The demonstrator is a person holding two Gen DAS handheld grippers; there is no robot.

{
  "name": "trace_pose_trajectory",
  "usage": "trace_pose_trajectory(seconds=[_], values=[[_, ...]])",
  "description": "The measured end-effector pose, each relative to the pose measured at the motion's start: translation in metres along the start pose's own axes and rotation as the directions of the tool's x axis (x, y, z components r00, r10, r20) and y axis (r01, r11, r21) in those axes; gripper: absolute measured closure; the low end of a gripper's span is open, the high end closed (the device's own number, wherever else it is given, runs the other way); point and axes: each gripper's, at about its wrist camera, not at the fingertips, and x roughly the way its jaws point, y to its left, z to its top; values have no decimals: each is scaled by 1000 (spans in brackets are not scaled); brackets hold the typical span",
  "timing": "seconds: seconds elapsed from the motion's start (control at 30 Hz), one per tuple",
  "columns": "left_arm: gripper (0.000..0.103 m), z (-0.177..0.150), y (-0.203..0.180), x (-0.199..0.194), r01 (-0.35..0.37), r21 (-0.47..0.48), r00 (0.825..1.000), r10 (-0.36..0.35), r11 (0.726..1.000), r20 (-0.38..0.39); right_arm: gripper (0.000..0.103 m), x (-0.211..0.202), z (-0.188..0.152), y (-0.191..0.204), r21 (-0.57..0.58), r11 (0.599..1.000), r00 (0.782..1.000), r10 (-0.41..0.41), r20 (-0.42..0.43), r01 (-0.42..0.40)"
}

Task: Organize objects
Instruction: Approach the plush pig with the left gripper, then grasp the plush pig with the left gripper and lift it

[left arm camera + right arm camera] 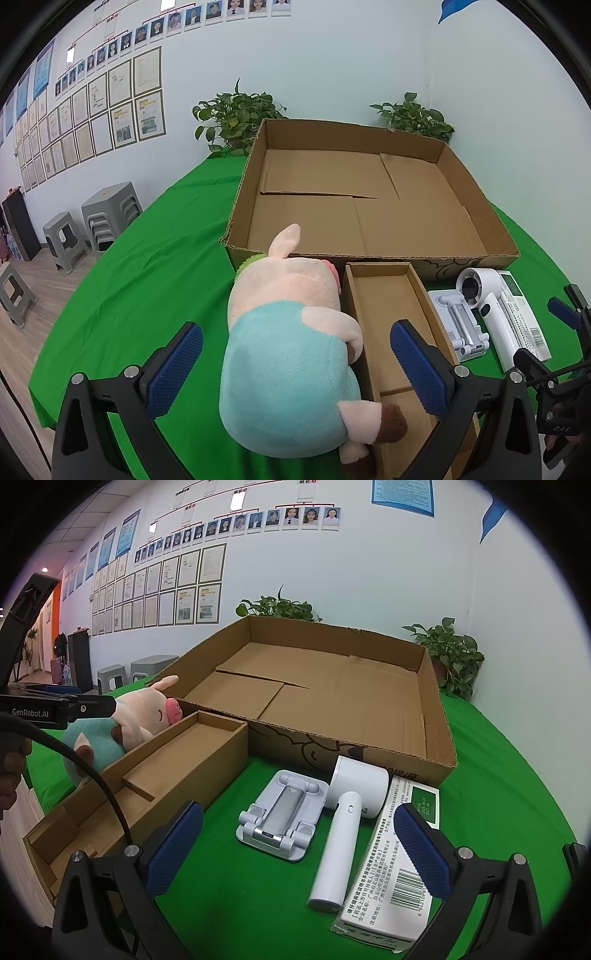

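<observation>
A pink plush pig in a teal shirt (291,350) (122,727) lies on the green cloth, left of a narrow cardboard tray (388,306) (147,779). My left gripper (295,365) stands open, its blue pads on either side of the plush without squeezing it. Behind them sits a large, shallow, empty cardboard box (369,206) (332,698). My right gripper (299,845) is open above a white phone stand (280,816) (458,325), a white handheld fan (343,827) (484,299) and a white-and-green medicine box (399,864) (521,317).
Two potted plants (236,114) (413,114) stand behind the big box against the wall. Grey plastic stools (110,214) are on the floor left of the table. Framed papers cover the left wall. Bare green cloth (147,280) lies left of the plush.
</observation>
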Motion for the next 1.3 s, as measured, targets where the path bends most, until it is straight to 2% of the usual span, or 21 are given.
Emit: trace_pose_trajectory(seconds=[0.5,0.63,0.7,0.73,0.77,0.83,0.9,0.97,1.03,1.07,1.13,1.17,1.23,1.3], values=[[4,-2,0,1,18,2,1000,-18,1000,-13,0,-2,0,0,-8,1000,1000,-11,0,11],[14,-6,7,2,39,-7,999,-39,999,-34,0,-7,3,1,-42,999,999,-32,17,33],[23,-10,12,6,56,-14,997,-57,998,-57,0,-12,7,3,-71,997,999,-41,35,43],[32,-12,15,9,69,-20,995,-70,997,-74,0,-14,9,5,-86,995,998,-39,45,43],[34,-14,19,12,82,-32,992,-85,996,-91,0,-18,11,6,-103,994,998,-35,59,41],[37,-16,28,11,108,-60,990,-113,992,-87,0,-27,18,10,-136,991,995,-7,99,21],[40,-18,39,10,135,-92,986,-143,987,-85,0,-41,28,14,-178,983,986,62,153,-34],[43,-19,52,10,163,-135,981,-175,977,-82,0,-59,38,21,-238,967,967,141,213,-89],[45,-21,65,9,189,-171,976,-205,967,-80,0,-77,51,28,-290,943,936,242,256,-164],[47,-23,72,7,198,-186,974,-215,962,-76,0,-83,59,30,-300,927,916,305,261,-224],[52,-25,83,1,200,-202,974,-216,959,-62,0,-88,79,34,-280,880,858,452,245,-383],[58,-26,90,-2,191,-202,977,-206,961,-53,0,-87,84,34,-264,863,838,491,240,-431],[65,-26,101,-9,171,-206,982,-183,964,-39,0,-77,99,41,-216,808,784,586,205,-548],[69,-28,114,-14,154,-217,986,-165,964,-34,0,-58,111,50,-143,765,747,644,164,-628]])
